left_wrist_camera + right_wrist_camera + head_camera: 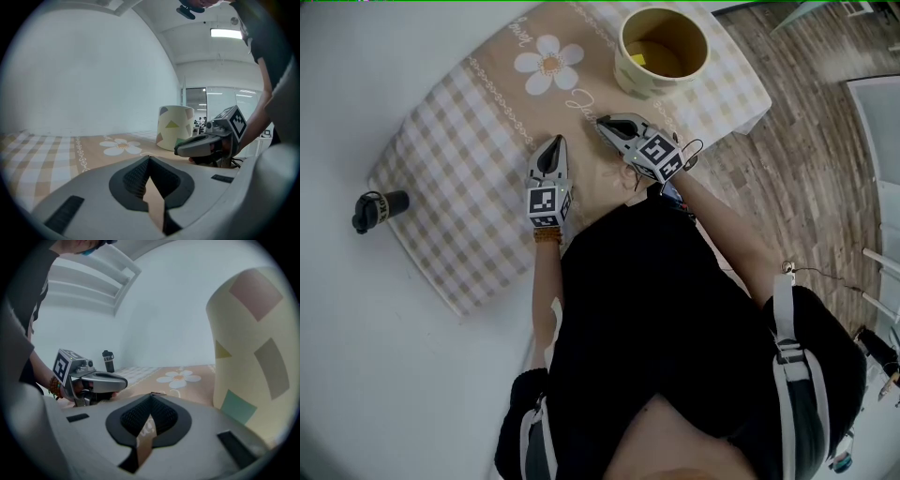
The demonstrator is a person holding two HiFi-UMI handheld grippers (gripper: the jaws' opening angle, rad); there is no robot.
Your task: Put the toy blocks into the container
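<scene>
Your left gripper (554, 145) rests on the checked cloth (469, 187) with its fingers (133, 180) pressed together and nothing between them. Your right gripper (603, 123) lies just beside it, and its fingers (136, 420) are also together and empty.

The container (642, 82) stands upright on the cloth. It is just ahead of your right fingers and a little to their right, and ahead and to the right of your left fingers, beyond the right gripper. Looking down into it, you can see a yellow block (637, 62) against the inner wall. The rest of its floor is in shade, so I cannot count what else is inside.

No loose block shows anywhere ahead of, beside or between your fingers. The cloth around both grippers carries only its printed flower. The white surface (356, 94) holds only a black bottle (380, 208), well off to the left of your left fingers.

From this I judge the collecting to be done, or very nearly so. All that looks left is to check the strip of cloth near your body, which your arms hide, for a stray block. If there is none, you can finish.
</scene>
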